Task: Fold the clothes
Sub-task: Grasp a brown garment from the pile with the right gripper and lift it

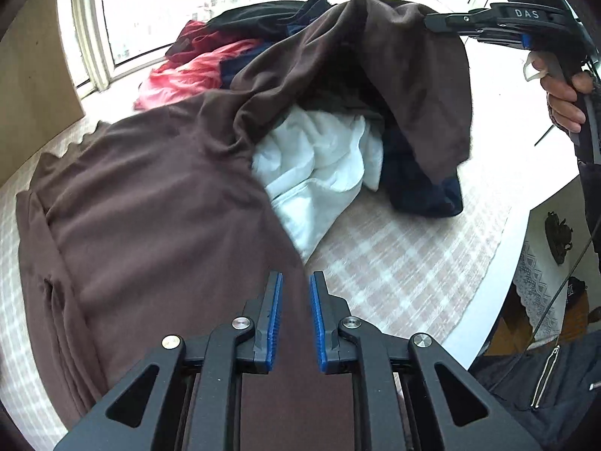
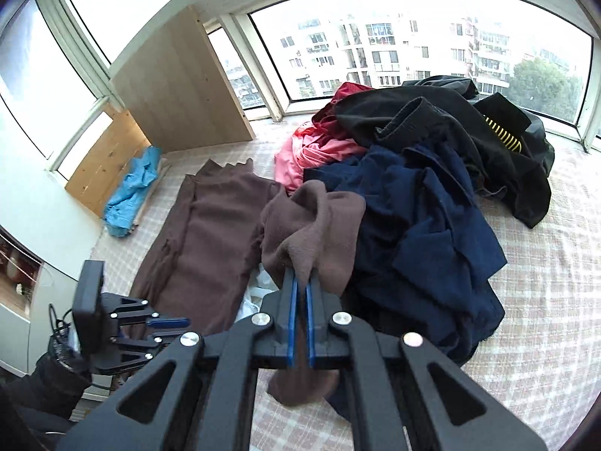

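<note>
A brown garment [image 1: 150,206] lies stretched along the checked bed cover [image 1: 394,263]. Its far end is lifted over the clothes pile. My right gripper [image 2: 301,282] is shut on a bunched fold of this brown garment [image 2: 214,233]; in the left wrist view the right gripper [image 1: 428,20] holds that end up at the top right. My left gripper [image 1: 295,276] hovers over the garment's near end. Its blue pads [image 1: 276,308] stand a little apart, and brown cloth shows in the gap without being visibly pinched. The left gripper [image 2: 186,325] appears low at the left in the right wrist view.
A pile holds navy clothes [image 2: 432,225], black clothes [image 2: 432,120], pink and red clothes [image 2: 311,150] and a white item [image 1: 319,158]. A blue cloth [image 2: 131,191] lies by a wooden cabinet [image 2: 180,86]. Windows [image 2: 413,49] line the far side. A hand [image 1: 563,94] grips the right tool.
</note>
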The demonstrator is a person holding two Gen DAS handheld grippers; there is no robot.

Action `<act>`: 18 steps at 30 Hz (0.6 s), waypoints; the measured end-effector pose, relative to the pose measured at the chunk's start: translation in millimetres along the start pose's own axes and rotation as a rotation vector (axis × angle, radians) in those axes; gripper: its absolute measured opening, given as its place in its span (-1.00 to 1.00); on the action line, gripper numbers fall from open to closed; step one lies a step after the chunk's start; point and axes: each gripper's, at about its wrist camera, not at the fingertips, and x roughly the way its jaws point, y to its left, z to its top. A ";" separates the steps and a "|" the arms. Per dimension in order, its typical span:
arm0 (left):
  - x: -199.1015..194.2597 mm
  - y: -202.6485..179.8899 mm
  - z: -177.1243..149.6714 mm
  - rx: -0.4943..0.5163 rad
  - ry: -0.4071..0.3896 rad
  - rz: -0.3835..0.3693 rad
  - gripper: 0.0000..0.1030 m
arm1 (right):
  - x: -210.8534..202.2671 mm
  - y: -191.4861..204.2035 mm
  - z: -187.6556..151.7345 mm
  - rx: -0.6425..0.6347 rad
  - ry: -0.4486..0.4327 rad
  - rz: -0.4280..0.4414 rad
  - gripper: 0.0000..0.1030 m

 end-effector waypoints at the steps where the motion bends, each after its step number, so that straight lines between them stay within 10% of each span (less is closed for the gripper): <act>1: 1.9 -7.7 7.6 0.018 -0.011 -0.022 -0.65 | -5.3 1.4 0.8 -0.019 0.009 -0.030 -0.92; 8: 20.7 -42.4 26.5 0.116 -0.014 -0.090 -0.51 | 14.8 -20.9 -35.2 -0.174 0.220 -0.463 -0.91; 11: 27.8 -38.1 25.8 0.098 0.007 -0.087 -0.51 | -9.5 -61.3 -46.6 0.021 0.145 -0.328 -0.81; 14: 32.7 -46.1 29.0 0.086 0.017 -0.115 -0.51 | -36.1 -99.1 -66.7 0.217 0.039 -0.181 -0.25; 18: 43.9 -83.0 37.0 0.172 0.039 -0.134 -0.51 | -15.2 -126.7 -95.0 0.333 0.055 -0.134 -0.20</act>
